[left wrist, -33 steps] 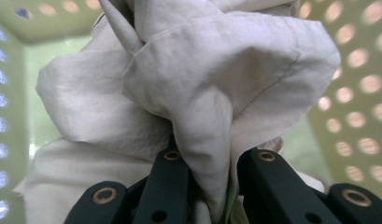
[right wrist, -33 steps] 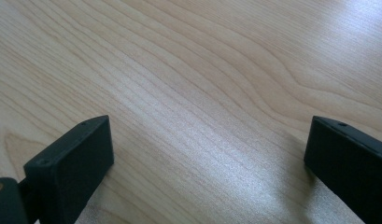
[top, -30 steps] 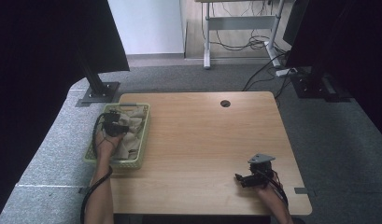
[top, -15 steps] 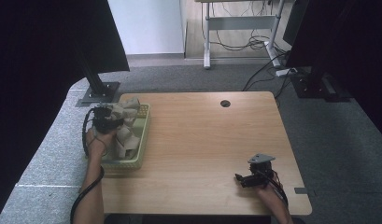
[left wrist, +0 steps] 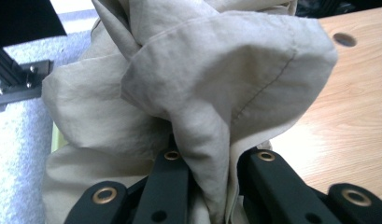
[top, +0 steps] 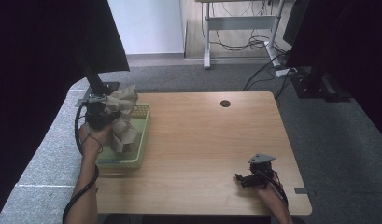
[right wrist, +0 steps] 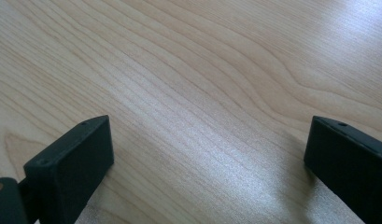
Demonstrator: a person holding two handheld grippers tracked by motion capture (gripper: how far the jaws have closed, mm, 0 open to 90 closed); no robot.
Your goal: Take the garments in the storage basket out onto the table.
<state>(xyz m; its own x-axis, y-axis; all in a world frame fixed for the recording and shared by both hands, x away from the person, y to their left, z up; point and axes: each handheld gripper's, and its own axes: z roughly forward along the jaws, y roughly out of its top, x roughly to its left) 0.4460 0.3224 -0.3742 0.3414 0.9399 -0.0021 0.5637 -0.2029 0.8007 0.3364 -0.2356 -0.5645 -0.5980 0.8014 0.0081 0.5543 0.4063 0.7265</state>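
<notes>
L tongs [left wrist: 212, 163] clenching beige cloth [top: 121, 119] over basket [top: 144, 135] rim, R tongs [top: 238, 179] released nr table [top: 202, 140] edge

Bare wooden surface [top: 202, 140] running wide, with a round cable hole [top: 225, 103] near its far edge. Grey carpet [top: 328, 126] all around it. Beyond that, a white desk frame [top: 240, 28] with loose cables [top: 235, 39] underneath, dark curtains [top: 39, 56] hanging at left.

The left gripper [top: 104, 112] has risen — lifting the beige cloth [top: 121, 116] up out of the green basket [top: 141, 135].
</notes>
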